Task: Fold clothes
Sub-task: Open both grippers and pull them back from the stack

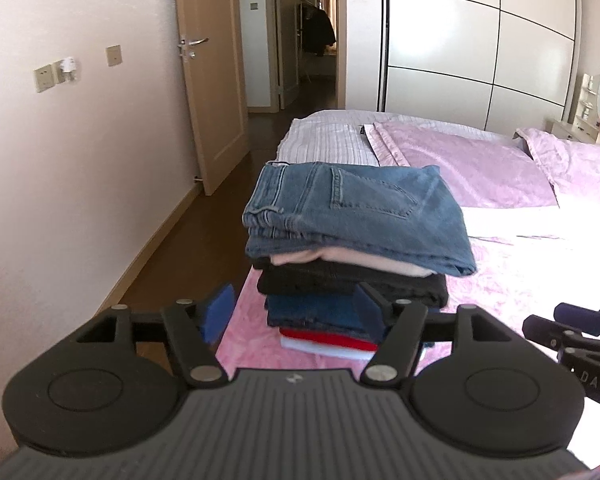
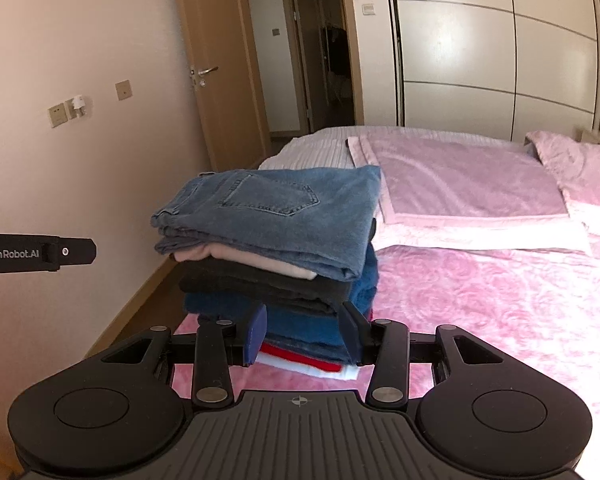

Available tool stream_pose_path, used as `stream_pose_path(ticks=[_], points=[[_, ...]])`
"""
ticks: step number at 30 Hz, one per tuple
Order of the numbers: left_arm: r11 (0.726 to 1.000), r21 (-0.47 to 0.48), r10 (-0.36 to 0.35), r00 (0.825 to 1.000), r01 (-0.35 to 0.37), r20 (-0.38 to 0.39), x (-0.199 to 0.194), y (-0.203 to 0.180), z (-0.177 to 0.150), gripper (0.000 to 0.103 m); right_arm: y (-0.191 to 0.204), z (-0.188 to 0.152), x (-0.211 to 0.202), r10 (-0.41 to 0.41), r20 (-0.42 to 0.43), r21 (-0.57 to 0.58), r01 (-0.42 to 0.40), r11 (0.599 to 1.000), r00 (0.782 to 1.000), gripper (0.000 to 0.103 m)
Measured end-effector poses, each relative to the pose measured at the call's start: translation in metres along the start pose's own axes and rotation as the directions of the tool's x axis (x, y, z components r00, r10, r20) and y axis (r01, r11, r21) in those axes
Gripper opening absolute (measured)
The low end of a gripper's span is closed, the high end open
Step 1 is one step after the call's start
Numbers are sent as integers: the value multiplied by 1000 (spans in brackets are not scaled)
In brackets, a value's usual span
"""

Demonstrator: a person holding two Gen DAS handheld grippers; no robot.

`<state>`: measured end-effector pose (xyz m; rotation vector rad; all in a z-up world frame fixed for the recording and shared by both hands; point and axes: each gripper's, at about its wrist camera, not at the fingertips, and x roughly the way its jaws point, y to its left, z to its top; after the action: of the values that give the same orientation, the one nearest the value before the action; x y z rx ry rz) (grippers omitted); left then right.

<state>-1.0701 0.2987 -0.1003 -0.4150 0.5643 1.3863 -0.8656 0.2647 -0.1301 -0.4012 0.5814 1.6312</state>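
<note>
A stack of folded clothes (image 1: 352, 280) stands on the pink bed (image 1: 520, 280) near its left edge. Folded light blue jeans (image 1: 356, 212) lie on top, over pale pink, black, dark blue, red and white items. The stack also shows in the right wrist view (image 2: 276, 272), with the jeans (image 2: 276, 216) on top. My left gripper (image 1: 292, 312) is open and empty, just in front of the stack's lower layers. My right gripper (image 2: 302, 332) is open and empty, close to the stack's base. The right gripper's side shows at the left wrist view's right edge (image 1: 572, 328).
A pink pillow (image 1: 472, 164) and a folded striped cover (image 1: 328, 140) lie farther up the bed. The bed edge drops to a dark wood floor (image 1: 204, 232) on the left, beside a wall. An open door (image 1: 212, 80) and white wardrobe (image 1: 480, 40) stand behind.
</note>
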Motion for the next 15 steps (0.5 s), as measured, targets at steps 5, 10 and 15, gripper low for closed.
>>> stream_pose_path(ticks=[5, 10, 15], points=[[999, 11, 34, 999, -34, 0, -39, -17, -22, 76, 2, -25, -43, -17, 9, 1, 17, 1000, 1000, 45], [997, 8, 71, 997, -71, 7, -74, -29, -45, 87, 9, -50, -76, -65, 16, 30, 65, 997, 998, 67], [997, -17, 72, 997, -71, 1, -100, -29, -63, 87, 15, -61, -102, -34, 37, 52, 32, 998, 999, 72]])
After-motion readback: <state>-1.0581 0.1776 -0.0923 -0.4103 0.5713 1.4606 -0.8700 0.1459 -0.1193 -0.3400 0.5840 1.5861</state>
